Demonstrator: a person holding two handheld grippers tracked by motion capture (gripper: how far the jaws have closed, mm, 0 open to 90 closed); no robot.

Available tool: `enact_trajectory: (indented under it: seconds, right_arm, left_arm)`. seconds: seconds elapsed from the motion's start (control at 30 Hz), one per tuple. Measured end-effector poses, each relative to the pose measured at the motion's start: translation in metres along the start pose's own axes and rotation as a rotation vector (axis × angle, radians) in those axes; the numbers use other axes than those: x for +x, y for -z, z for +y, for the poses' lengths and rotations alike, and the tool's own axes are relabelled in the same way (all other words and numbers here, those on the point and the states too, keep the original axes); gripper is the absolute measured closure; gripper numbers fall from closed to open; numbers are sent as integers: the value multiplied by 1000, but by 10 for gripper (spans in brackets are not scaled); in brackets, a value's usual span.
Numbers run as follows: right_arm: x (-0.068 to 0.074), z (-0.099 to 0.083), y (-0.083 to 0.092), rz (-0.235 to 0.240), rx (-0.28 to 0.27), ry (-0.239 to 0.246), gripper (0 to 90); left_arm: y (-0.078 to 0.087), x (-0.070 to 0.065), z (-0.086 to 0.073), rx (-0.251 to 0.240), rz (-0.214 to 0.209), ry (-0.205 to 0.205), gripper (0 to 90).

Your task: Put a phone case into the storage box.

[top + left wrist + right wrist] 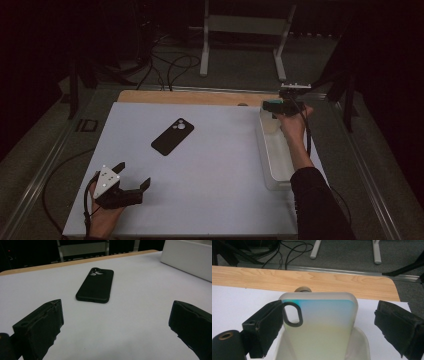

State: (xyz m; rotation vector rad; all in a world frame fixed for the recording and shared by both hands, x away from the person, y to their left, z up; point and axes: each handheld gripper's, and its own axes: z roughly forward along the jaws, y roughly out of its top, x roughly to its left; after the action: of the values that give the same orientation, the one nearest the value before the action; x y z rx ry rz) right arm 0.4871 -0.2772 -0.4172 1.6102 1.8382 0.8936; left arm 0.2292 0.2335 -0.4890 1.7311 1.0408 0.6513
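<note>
- Two grippers work a white table point(200, 200) in the high view: the left gripper point(134, 176) rests near the front-left corner with jaws spread, and a black phone point(172, 136) lies face down mid-table, well apart from it. The right gripper point(274, 106) hovers over the far end of a clear bin point(274, 150).
- Left gripper view: the jaws stand wide and empty, aimed at the phone point(95, 285) ahead; nothing is grasped yet.
- Right gripper view: the spread jaws flank a translucent phone case point(322, 320) standing tilted in the bin point(362, 345); one jaw touches or nearly touches it, the other is apart. Judging by this, gripping the case and fitting it remain.
</note>
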Motion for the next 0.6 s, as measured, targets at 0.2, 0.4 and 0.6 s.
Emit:
enact_trajectory:
  seconds: [0.2,0.4,0.6]
  right_arm:
    - [-1,1,8,1,-16,16,85]
    - [-4,-1,15,-1,-20,25,85]
    - [-2,-6,23,19,-24,40,85]
  left_arm:
    - [0,-1,0,0,0,-1,2]
    - [0,0,0,1,1,-1,2]
    - [0,0,0,0,3,-1,2]
